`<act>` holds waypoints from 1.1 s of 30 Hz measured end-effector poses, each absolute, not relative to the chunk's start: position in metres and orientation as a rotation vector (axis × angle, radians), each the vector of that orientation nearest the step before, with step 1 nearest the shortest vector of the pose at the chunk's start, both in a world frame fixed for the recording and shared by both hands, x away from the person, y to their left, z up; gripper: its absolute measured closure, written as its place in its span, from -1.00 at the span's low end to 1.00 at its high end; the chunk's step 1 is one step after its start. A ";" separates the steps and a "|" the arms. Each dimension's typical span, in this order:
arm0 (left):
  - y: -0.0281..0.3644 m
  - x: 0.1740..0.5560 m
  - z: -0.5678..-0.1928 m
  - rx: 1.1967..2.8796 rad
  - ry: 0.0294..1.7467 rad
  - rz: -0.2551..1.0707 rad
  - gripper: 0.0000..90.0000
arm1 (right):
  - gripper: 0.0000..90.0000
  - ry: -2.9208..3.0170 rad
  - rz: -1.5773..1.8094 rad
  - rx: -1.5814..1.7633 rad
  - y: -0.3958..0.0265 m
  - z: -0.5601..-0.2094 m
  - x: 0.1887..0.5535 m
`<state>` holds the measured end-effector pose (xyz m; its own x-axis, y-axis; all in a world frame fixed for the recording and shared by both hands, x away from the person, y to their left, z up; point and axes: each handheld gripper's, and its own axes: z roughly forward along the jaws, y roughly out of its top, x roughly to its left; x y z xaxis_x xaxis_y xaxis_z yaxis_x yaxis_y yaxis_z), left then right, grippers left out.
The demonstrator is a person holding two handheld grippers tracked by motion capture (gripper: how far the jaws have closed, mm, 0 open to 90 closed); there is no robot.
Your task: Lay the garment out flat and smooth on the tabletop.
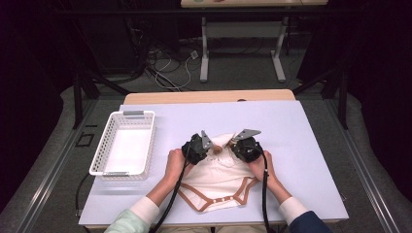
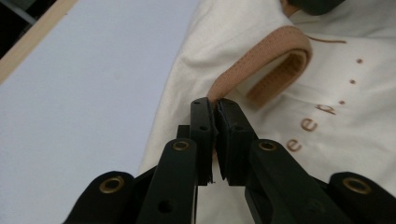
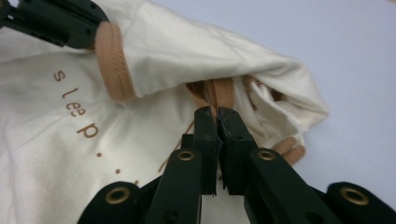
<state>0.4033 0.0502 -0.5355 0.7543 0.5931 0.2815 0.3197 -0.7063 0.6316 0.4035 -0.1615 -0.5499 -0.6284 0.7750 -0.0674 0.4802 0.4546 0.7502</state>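
A cream baby bodysuit (image 1: 218, 180) with tan trim lies on the pale table (image 1: 291, 145), its leg openings toward the person. My left gripper (image 1: 212, 150) is at the garment's upper left. In the left gripper view, that gripper (image 2: 215, 105) is shut on the end of a looped tan trim band (image 2: 275, 46). My right gripper (image 1: 233, 145) is at the upper right. The right gripper view has it (image 3: 216, 114) shut on a fold of tan trim (image 3: 219, 93) under bunched cream cloth (image 3: 224, 51). Tan letters (image 3: 74, 109) are printed on the chest.
A white mesh basket (image 1: 150, 141) stands on the table's left side with nothing in it. A wooden edge (image 1: 209, 96) runs along the table's far side. Beyond it the floor has cables (image 1: 167, 68) and the legs of another table (image 1: 204, 53).
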 end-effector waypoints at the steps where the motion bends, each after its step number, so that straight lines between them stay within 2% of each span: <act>1: 0.052 0.406 -0.533 2.374 0.697 0.647 0.92 | 0.92 2.302 0.997 1.064 -0.164 -0.548 0.404; 12: 0.079 0.441 -0.535 2.272 0.974 0.599 0.94 | 0.92 2.184 0.976 1.150 -0.201 -0.540 0.410; 15: 0.080 0.445 -0.538 2.293 0.984 0.651 0.90 | 0.92 2.163 0.966 1.184 -0.211 -0.541 0.414; 18: 0.079 0.444 -0.538 2.306 0.975 0.638 0.85 | 0.92 2.150 0.955 1.228 -0.219 -0.544 0.417; 21: 0.077 0.440 -0.534 2.306 0.963 0.611 0.75 | 0.90 2.143 0.946 1.250 -0.225 -0.546 0.420; 23: 0.075 0.436 -0.532 2.321 0.940 0.613 0.61 | 0.90 2.140 0.934 1.265 -0.228 -0.547 0.422; 26: 0.076 0.430 -0.528 2.358 0.917 0.618 0.36 | 0.79 2.170 0.934 1.286 -0.233 -0.551 0.425; 29: 0.077 0.419 -0.526 2.362 0.903 0.612 0.23 | 0.67 2.173 0.946 1.323 -0.235 -0.548 0.422; 33: 0.080 0.405 -0.530 2.390 0.868 0.608 0.15 | 0.49 2.213 1.000 1.321 -0.238 -0.544 0.416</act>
